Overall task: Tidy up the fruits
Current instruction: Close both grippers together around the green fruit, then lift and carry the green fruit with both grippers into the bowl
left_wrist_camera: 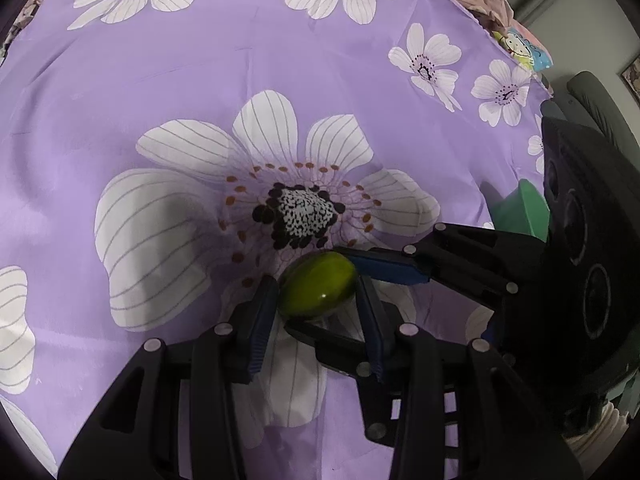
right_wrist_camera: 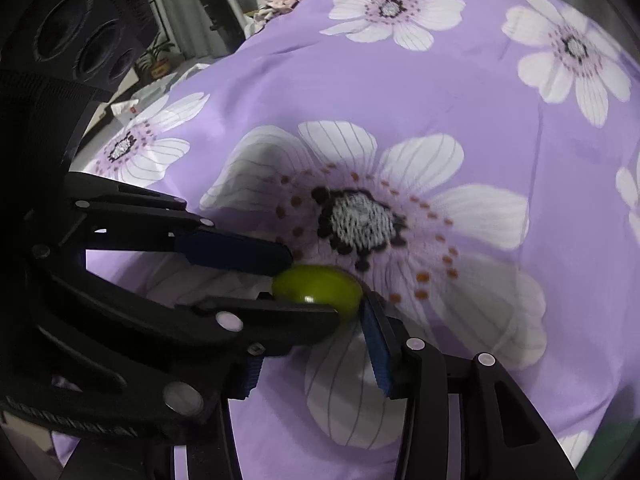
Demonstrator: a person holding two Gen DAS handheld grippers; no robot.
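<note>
Fruit is the whole matter here: one small, glossy green fruit [left_wrist_camera: 317,286] sits over the flowered purple cloth [left_wrist_camera: 192,80], caught where two sets of fingers cross.

On the left side, the left gripper [left_wrist_camera: 316,292] reaches in with one blue pad against each flank of the fruit. Its jaws look clenched on it, so this hand appears to carry the weight. The fruit lies right at the tips, not deep in the jaws, which makes the hold a shallow one.

Moving right, the right gripper [right_wrist_camera: 316,318] comes in crosswise. One of its pads lies against the fruit's far end. The other is hidden behind the left gripper's lower finger, so I cannot tell whether its jaws press or merely bracket the fruit. The crossed arrangement reads like a hand-over, or a steadying of a slippery, rounded piece.

Beyond the right gripper's body a green object [left_wrist_camera: 520,208] peeks out, mostly hidden.
</note>
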